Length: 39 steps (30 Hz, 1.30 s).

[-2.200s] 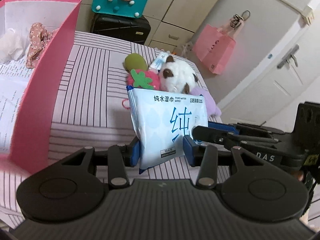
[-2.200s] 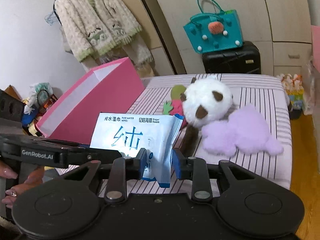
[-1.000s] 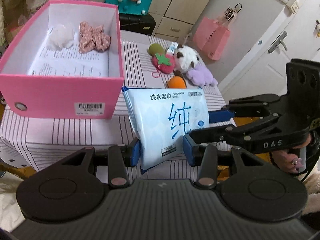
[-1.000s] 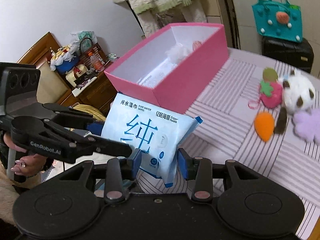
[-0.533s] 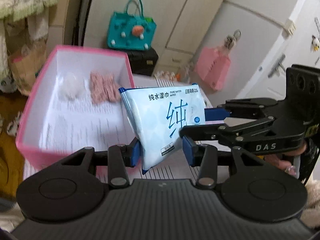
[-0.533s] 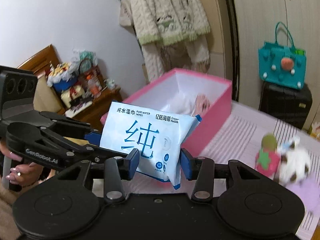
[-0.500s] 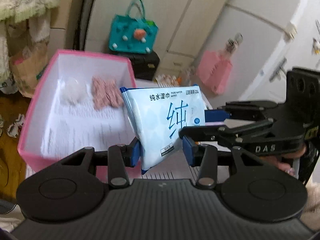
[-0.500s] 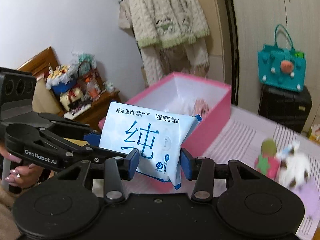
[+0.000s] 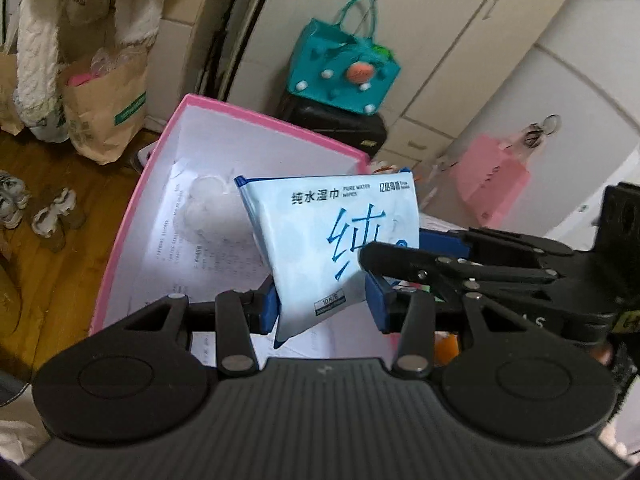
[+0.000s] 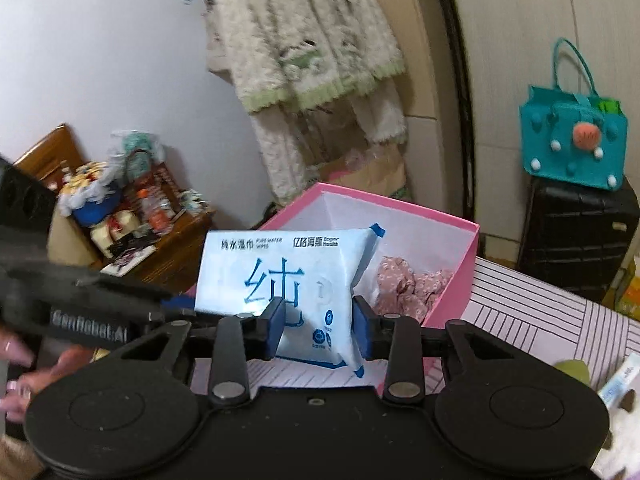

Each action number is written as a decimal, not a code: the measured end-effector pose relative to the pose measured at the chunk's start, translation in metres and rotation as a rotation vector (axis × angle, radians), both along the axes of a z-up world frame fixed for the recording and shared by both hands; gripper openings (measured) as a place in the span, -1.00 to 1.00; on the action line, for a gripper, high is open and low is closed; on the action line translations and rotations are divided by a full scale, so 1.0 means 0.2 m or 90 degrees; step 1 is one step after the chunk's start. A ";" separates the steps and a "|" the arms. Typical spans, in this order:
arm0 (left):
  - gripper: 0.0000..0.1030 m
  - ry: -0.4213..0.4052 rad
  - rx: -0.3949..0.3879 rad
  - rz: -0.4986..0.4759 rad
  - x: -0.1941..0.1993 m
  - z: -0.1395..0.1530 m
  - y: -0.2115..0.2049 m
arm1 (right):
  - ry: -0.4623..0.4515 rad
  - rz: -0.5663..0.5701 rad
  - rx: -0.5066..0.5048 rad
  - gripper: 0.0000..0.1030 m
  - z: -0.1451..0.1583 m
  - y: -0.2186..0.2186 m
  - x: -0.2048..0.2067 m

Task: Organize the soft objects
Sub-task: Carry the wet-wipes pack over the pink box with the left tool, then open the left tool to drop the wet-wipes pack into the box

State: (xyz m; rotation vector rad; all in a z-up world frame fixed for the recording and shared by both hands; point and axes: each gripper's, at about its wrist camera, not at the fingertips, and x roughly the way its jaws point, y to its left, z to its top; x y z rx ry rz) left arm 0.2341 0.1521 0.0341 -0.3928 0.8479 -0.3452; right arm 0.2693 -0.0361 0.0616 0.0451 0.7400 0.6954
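Both grippers hold one pale blue pack of wet wipes [image 9: 332, 240], also in the right wrist view [image 10: 288, 280]. My left gripper [image 9: 322, 304] is shut on its lower end. My right gripper [image 10: 318, 328] is shut on its other end and shows from the right in the left wrist view [image 9: 400, 248]. The pack hangs over the open pink box [image 9: 132, 220], whose far wall shows in the right wrist view [image 10: 420, 216]. Inside lie a white fluffy item [image 9: 212, 208] and a pink floral cloth [image 10: 412, 284].
The box stands on a striped tablecloth [image 10: 540, 320]. A teal bag [image 9: 344, 72] sits on a black suitcase [image 10: 576, 232] behind the table. A pink bag [image 9: 492, 180] hangs on the cupboard. Brown paper bags [image 9: 104, 104] and shoes [image 9: 52, 216] are on the wooden floor at left.
Both grippers have carried the wipes pack from the toy pile on the table, up and left, to above the inside of the pink box. Both grips have stayed shut.
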 end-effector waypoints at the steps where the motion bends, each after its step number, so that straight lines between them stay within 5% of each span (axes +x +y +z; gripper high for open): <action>1: -0.20 0.013 -0.005 0.003 0.03 -0.02 0.01 | 0.010 -0.003 -0.008 -0.21 -0.02 0.02 0.04; 12: -0.20 0.126 -0.078 -0.002 0.24 -0.22 0.11 | 0.068 -0.029 -0.056 -0.21 -0.17 0.09 0.13; 19: -0.20 0.089 0.000 -0.017 0.25 -0.20 0.06 | 0.098 -0.026 -0.056 -0.24 -0.19 0.08 0.19; 27: -0.21 0.069 0.043 -0.037 0.29 -0.16 0.07 | 0.062 -0.009 -0.145 -0.26 -0.17 0.17 0.18; 33: -0.05 0.011 0.183 -0.007 0.25 -0.15 -0.04 | 0.006 -0.026 -0.195 -0.26 -0.16 0.19 0.14; 39: 0.01 -0.016 0.188 -0.033 0.15 -0.06 -0.04 | -0.008 -0.004 -0.156 -0.26 -0.09 0.12 0.03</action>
